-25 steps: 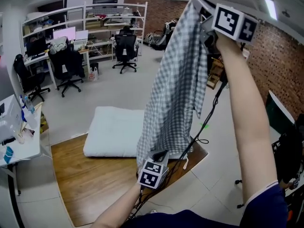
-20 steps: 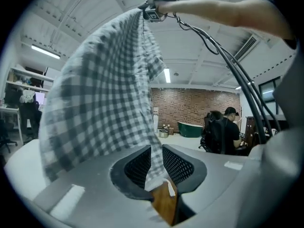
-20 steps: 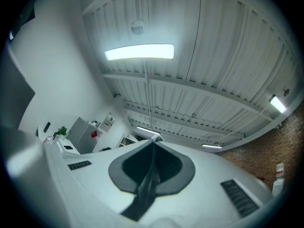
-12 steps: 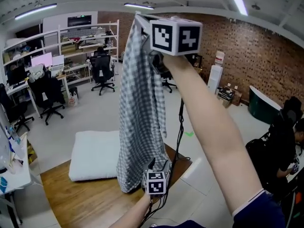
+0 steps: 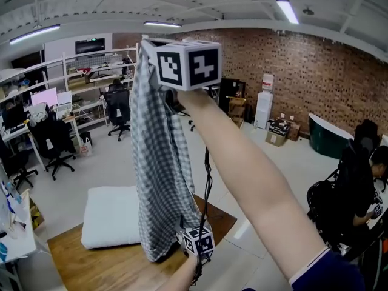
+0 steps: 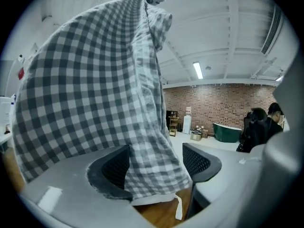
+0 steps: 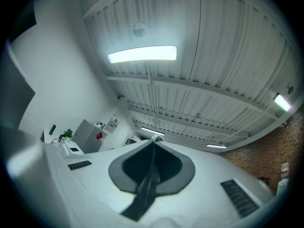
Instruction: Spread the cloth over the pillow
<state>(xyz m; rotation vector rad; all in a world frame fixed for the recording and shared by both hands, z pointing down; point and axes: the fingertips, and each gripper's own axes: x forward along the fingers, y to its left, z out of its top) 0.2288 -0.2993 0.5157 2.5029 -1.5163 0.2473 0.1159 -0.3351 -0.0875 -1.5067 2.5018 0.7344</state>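
A grey-and-white checked cloth (image 5: 159, 162) hangs full length from my right gripper (image 5: 147, 42), which is raised high and shut on the cloth's top corner; a dark strip of cloth (image 7: 145, 189) runs out from between its closed jaws (image 7: 153, 144). My left gripper (image 5: 183, 228) is low, at the cloth's bottom hem. Its jaws are opening, and the cloth (image 6: 95, 89) hangs loosely between the fingers (image 6: 115, 167) without being pressed (image 6: 154, 163). The white pillow (image 5: 109, 217) lies below and left on a wooden platform (image 5: 91, 265).
Office chairs (image 5: 51, 141) and desks with shelving (image 5: 91, 77) stand at the far left. A brick wall (image 5: 303, 83) runs along the right, with a water dispenser (image 5: 264, 108) and boxes (image 5: 279, 132) before it. A seated person (image 5: 357, 180) is at the right edge.
The raised right gripper and the hanging cloth have shifted leftward in the head view, which has swung toward the brick wall. The left gripper stays by the cloth's lower hem.
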